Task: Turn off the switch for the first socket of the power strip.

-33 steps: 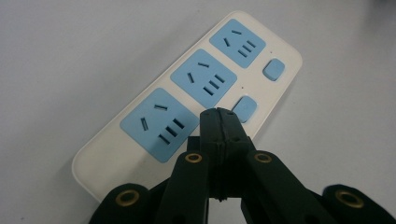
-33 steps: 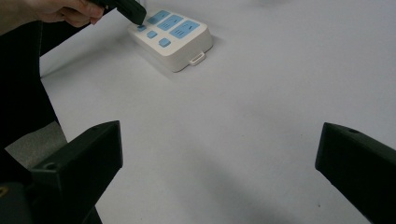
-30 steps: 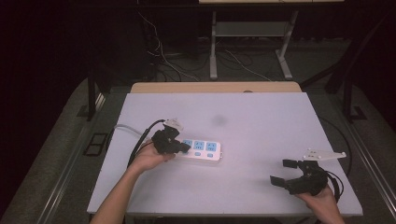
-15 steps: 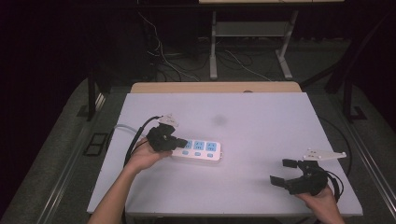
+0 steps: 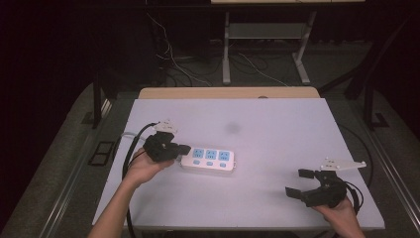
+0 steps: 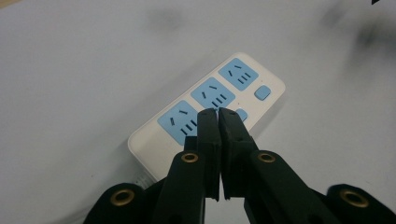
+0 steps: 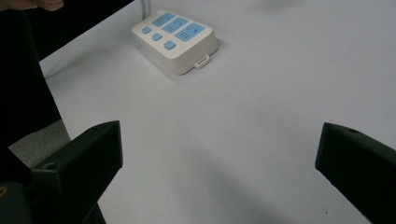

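A white power strip (image 5: 208,159) with three blue sockets and blue buttons lies flat near the table's middle left. My left gripper (image 5: 184,148) hovers at the strip's left end with its jaws pressed together and nothing between them. In the left gripper view the shut tips (image 6: 218,113) sit over the power strip (image 6: 205,116), near its nearest socket and a button. My right gripper (image 5: 299,183) rests at the table's front right, jaws wide apart and empty. In the right gripper view the power strip (image 7: 175,41) lies far ahead at the upper left.
The pale table (image 5: 277,129) stretches bare between the strip and my right gripper. A black cable (image 5: 130,153) loops off the table's left edge by my left hand. A desk frame (image 5: 262,44) and floor cables stand beyond the far edge.
My left gripper has lifted slightly and drawn back to the left end of the power strip. The right gripper has stayed still.
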A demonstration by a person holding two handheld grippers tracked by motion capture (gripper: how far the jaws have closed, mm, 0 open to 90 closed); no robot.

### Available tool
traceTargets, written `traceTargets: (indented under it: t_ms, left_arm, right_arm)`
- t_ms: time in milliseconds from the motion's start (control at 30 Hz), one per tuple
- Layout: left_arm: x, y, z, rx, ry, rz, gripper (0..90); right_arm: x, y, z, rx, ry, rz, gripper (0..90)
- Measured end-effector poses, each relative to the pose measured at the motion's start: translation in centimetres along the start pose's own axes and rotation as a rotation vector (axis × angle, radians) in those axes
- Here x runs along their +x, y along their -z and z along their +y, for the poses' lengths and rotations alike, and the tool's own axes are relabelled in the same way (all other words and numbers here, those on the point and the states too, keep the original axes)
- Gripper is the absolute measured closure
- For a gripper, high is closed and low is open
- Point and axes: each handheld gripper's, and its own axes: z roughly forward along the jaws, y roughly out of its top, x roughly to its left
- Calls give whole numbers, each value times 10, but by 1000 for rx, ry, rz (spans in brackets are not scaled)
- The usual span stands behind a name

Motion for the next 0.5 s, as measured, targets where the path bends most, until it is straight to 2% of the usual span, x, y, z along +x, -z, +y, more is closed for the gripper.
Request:
traceTargets:
  t_ms: [100, 167, 200, 233, 267, 300, 367, 467, 500]
  left_arm:
    - [1, 6, -4, -15, 18, 9, 825]
    - [2, 10, -6, -20, 41, 20, 693]
    - [2, 15, -9, -31, 62, 24, 663]
    - [2, 15, -9, -31, 62, 24, 616]
    - [2, 17, -11, -36, 67, 32, 616]
    - [2, 19, -12, -45, 80, 37, 489]
    - [2, 25, -17, -69, 102, 66, 357]
    - [2, 29, -21, -85, 111, 68, 160]
    - [2, 31, -23, -90, 115, 69, 124]
  right_arm:
    - [0, 0, 0, -1, 0, -1, 4]
    - [-1, 0, 0, -3, 0, -1, 4]
    - [-1, 0, 0, -3, 0, -1, 4]
    - [-1, 0, 0, -3, 0, -1, 4]
    - [-1, 0, 0, -4, 1, 0, 4]
    - [-1, 1, 0, -4, -1, -1, 4]
    - [-1, 1, 0, -6, -1, 0, 4]
    - [-1, 1, 0, -6, -4, -1, 4]
    - [-1, 1, 0, -6, -5, -1, 4]
